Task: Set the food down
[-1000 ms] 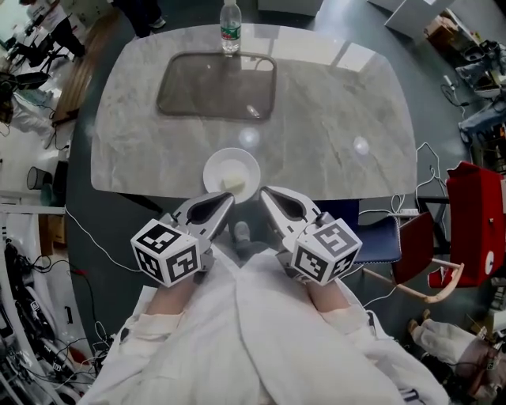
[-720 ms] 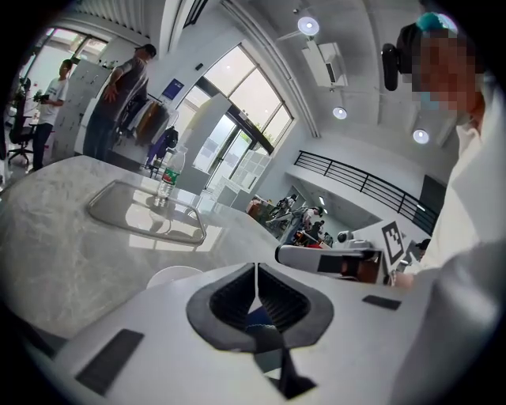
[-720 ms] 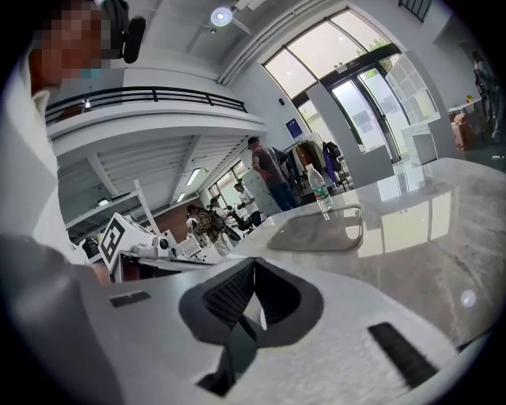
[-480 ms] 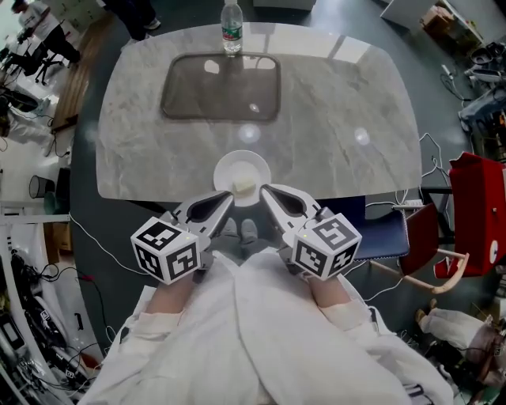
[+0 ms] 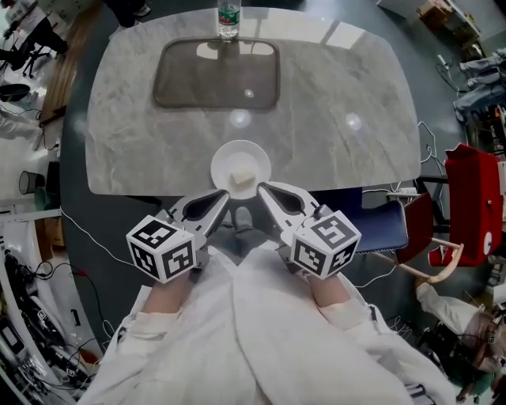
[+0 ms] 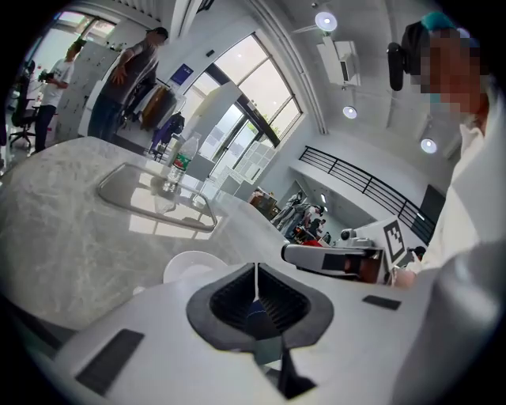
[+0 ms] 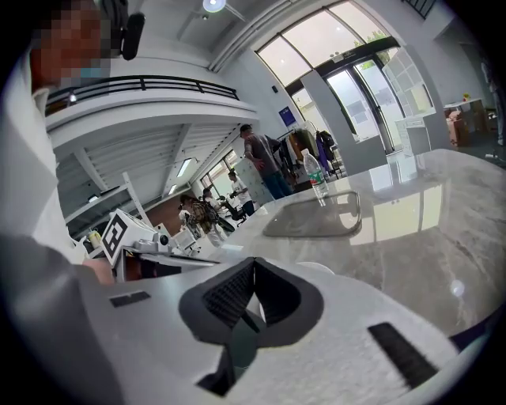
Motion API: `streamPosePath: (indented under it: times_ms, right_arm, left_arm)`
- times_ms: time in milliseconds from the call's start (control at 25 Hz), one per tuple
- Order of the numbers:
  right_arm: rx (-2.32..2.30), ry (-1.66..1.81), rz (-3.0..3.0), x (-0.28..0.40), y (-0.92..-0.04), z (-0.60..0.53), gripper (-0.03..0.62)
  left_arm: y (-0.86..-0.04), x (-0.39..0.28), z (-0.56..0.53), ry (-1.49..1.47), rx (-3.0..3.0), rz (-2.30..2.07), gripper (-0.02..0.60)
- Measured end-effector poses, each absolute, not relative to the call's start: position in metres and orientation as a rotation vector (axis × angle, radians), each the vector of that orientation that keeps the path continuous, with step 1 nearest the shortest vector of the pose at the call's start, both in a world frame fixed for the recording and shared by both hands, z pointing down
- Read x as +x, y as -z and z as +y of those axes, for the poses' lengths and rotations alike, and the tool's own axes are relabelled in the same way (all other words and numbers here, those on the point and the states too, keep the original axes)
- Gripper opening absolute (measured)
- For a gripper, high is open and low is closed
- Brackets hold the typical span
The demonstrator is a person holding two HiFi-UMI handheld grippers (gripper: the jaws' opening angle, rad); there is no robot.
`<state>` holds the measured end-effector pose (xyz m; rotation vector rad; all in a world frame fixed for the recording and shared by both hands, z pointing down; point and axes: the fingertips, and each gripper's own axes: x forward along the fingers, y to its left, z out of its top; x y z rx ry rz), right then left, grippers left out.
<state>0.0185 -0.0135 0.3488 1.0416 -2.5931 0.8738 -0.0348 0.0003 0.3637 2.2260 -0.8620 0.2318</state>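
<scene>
A white plate (image 5: 237,158) with a pale piece of food (image 5: 243,177) on it hangs over the near edge of the marble table (image 5: 340,134). My left gripper (image 5: 222,198) is shut on the plate's near left rim. My right gripper (image 5: 264,190) is shut on its near right rim. In the left gripper view the jaws (image 6: 255,273) are closed on a thin white edge, and the plate (image 6: 188,265) shows beyond them. The right gripper view shows its jaws (image 7: 254,269) closed too, with a sliver of plate (image 7: 316,269) past them. Whether the plate touches the table I cannot tell.
A grey tray (image 5: 217,75) lies at the table's far side, with a water bottle (image 5: 228,20) behind it. A blue seat (image 5: 379,225) and a red chair (image 5: 474,206) stand at the right. Cables run on the floor at the left. People stand far off (image 6: 118,79).
Both grippers and the plate have moved forward, so more of the plate now lies over the table. The jaws have stayed shut.
</scene>
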Motion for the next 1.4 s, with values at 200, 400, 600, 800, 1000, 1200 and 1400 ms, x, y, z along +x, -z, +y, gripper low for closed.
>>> streamPosePath:
  times_ms: [200,400,600,800,1000,1200,1400]
  right_arm:
    - [1.051,-0.926,-2.546,0.018,-0.366,-0.011,0.002]
    - [1.051,-0.976,-2.488,0.020,-0.386,-0.008,0.002]
    - [1.063,-1.032,-2.441,0.023,-0.404,-0.001,0.002]
    - [1.077,-1.057,-2.401,0.026,-0.421,-0.004,0.002]
    - [1.094,-1.073,-2.374,0.028,-0.432,-0.009,0.002]
    - [1.088,-1.093,-2.346,0.028,-0.444,-0.010,0.002]
    - [1.093,-1.123,-2.292,0.029,-0.457,-0.010,0.002]
  left_arm:
    - [-0.384,-0.039,0.003,-0.258,2.184,-0.843,0.023]
    - [-0.408,-0.043,0.008,-0.346,2.156,-0.835,0.023]
    - [-0.430,-0.047,0.013,-0.345,2.078,-0.846,0.023]
    - [-0.445,-0.049,0.008,-0.354,2.045,-0.869,0.023]
    - [-0.458,-0.051,0.007,-0.382,2.028,-0.874,0.023]
    - [-0.467,-0.054,0.004,-0.351,1.977,-0.888,0.023]
    - [-0.477,-0.056,-0.001,-0.316,1.916,-0.905,0.023]
